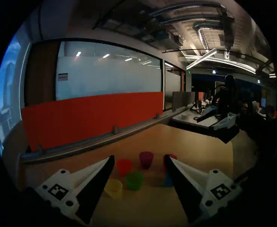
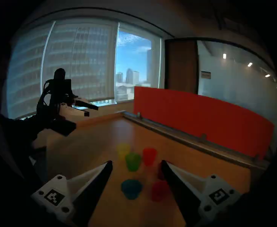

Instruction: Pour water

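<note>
Several small coloured cups stand grouped on the wooden table point(image 1: 199, 151). In the left gripper view I see a yellow cup point(image 1: 114, 188), a green cup point(image 1: 134, 180), an orange-red cup point(image 1: 124, 167) and a purple cup point(image 1: 146, 159). A blue cup point(image 1: 168, 181) is half hidden behind one finger. My left gripper point(image 1: 138, 159) is open, above and short of the cups, holding nothing. The right gripper view shows the yellow cup point(image 2: 123, 149), green cup point(image 2: 133, 160), orange-red cup point(image 2: 150, 156), blue cup point(image 2: 131, 188) and a red cup point(image 2: 160, 190). My right gripper point(image 2: 136, 163) is open and empty.
A red divider panel point(image 1: 93, 115) with a metal rail runs along the table's far edge. Each gripper shows far off in the other's view, the right gripper point(image 1: 223, 122) and the left gripper point(image 2: 76, 105), held by a dark figure. Windows point(image 2: 81, 64) lie beyond.
</note>
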`<state>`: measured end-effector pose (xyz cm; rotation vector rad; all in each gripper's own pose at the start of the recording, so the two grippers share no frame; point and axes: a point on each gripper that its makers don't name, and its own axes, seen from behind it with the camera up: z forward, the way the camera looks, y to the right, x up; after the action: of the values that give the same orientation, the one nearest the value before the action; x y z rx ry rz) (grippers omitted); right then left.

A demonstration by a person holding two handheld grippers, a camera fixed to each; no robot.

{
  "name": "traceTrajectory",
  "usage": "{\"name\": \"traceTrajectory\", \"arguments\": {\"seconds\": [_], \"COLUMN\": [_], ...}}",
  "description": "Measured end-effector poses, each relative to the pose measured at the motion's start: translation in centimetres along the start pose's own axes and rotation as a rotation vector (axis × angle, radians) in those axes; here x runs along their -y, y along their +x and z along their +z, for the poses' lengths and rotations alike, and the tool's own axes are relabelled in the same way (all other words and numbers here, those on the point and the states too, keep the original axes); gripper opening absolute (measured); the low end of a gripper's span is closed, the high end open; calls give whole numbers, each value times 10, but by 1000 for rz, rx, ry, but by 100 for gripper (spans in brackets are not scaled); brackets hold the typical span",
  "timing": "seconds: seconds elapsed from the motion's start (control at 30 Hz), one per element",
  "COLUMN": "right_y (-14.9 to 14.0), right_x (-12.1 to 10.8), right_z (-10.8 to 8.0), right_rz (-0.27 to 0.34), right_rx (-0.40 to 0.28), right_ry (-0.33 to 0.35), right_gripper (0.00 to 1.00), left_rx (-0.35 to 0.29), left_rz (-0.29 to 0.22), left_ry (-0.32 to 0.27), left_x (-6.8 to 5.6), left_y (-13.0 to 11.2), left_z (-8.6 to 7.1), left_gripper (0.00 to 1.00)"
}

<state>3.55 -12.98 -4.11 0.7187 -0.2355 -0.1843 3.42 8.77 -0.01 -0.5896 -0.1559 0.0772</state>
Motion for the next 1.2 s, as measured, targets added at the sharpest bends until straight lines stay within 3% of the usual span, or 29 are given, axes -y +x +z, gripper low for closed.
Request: {"name": "traceTrajectory", "arguments": {"seconds": [0.6,1.2], "right_y": [-27,-76], "right_x": [0,-11], "right_z": [14,40], "right_rz": [-27,-15], "right_rx": [106,179], "right_ry": [25,31], "right_gripper": [99,100], "left_rx": [97,189], "left_rz": [31,34], "left_ry": [-67,-91], "left_x": [-1,3], "left_y": [-32,-84], "left_z": [17,50], "left_gripper": [97,97]}}
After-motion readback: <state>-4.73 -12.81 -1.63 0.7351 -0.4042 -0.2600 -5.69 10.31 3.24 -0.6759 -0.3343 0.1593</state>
